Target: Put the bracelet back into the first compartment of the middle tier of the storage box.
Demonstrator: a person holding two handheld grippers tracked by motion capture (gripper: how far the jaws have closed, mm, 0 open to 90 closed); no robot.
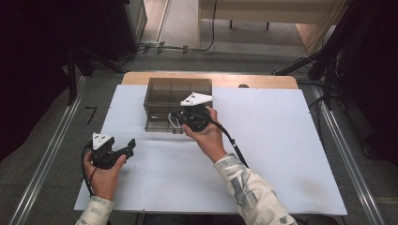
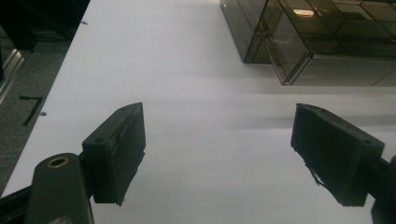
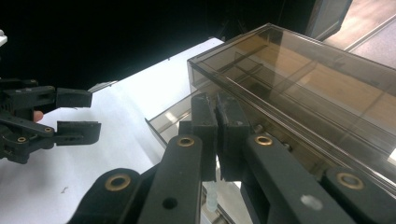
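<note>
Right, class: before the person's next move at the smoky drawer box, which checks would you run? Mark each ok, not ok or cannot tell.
1. Left gripper open and well apart from the box: ok.
2. Right gripper at the front of the smoky box, jaws together: ok.
3. Right jaws really pinching a drawer edge or handle: cannot tell, the contact is hidden.
4. Bottom drawer started out of the box: ok, its corner sticks out.
5. White board bare in front of the box, leaving room for the drawer: ok.
6. Box braced against sliding: not ok, nothing holds it.
</note>
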